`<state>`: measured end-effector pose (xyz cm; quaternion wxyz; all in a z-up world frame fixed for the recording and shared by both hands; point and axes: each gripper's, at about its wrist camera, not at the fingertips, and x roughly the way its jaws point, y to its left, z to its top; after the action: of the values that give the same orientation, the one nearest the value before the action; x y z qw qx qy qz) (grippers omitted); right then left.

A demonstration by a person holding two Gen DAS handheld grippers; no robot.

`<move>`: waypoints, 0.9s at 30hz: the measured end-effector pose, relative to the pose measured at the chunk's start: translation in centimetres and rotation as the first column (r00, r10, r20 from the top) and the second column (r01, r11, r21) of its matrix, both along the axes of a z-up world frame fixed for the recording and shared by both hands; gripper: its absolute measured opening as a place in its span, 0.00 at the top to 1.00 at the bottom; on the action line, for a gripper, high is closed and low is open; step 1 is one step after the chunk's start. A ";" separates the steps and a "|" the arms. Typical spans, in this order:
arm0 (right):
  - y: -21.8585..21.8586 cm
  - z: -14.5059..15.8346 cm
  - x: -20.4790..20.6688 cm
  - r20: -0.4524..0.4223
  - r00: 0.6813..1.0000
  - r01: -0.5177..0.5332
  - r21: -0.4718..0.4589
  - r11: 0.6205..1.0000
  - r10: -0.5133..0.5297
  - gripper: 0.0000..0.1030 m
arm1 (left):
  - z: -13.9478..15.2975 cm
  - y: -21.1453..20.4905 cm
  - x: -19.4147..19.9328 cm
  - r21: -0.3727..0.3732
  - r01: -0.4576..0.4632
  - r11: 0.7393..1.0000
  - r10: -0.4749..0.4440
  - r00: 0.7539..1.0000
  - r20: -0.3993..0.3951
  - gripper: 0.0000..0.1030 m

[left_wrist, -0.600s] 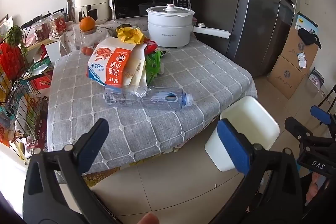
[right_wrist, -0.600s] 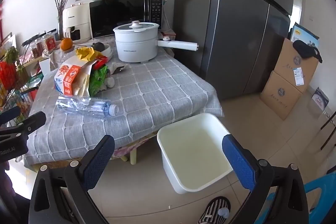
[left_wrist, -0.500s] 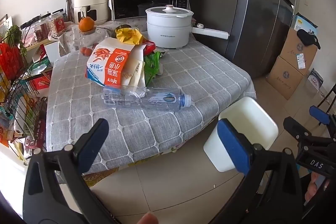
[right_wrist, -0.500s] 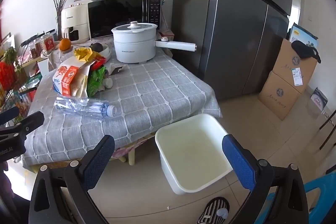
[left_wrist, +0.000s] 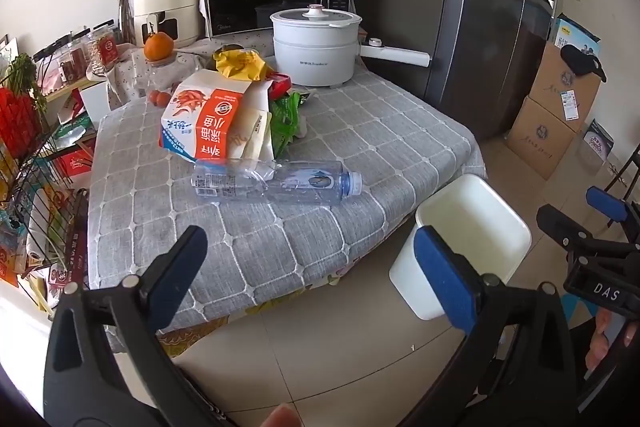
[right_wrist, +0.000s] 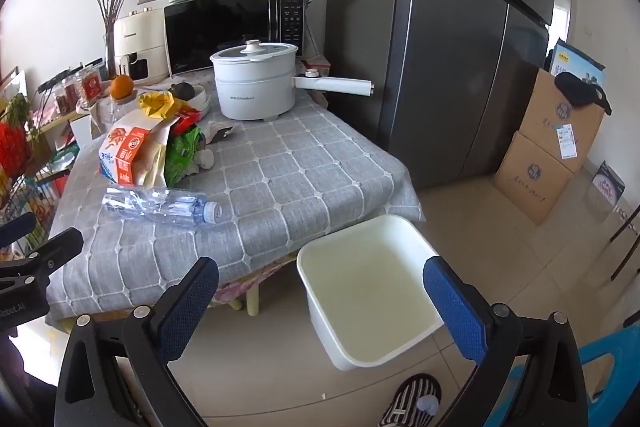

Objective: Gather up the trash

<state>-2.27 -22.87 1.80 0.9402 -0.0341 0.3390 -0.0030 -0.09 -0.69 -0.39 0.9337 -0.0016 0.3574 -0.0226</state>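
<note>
Empty bottle (left_wrist: 276, 183) lies flat on the counter (left_wrist: 360, 147), long axis crosswise, ahead of left claw (left_wrist: 308, 259); nearer it than right claw (right_wrist: 320, 291). Both claws spread, empty.

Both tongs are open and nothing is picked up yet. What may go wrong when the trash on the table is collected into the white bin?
1. The clear plastic bottle lies on its side near the table edge; a poor pinch by the left tongs might roll it off.
2. The white bin stands on the floor below the edge, so dropped trash may miss it.
3. The wrappers are piled against the orange carton; pulling one may drag others.
</note>
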 end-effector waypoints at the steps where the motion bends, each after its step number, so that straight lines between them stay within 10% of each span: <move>1: 0.0 0.0 0.1 0.000 1.000 0.000 0.000 1.000 0.000 0.00 | 0.0 0.0 0.0 0.000 0.000 1.000 0.000 1.000 0.001 0.00; 27: 0.0 -0.1 0.1 0.002 1.000 0.004 0.005 1.000 -0.004 0.00 | -0.1 0.0 0.0 -0.008 0.001 1.000 -0.001 1.000 -0.003 0.00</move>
<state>-2.19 -22.86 1.71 0.9407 -0.0309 0.3379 -0.0041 -0.13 -0.64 -0.50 0.9332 -0.0053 0.3586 -0.0246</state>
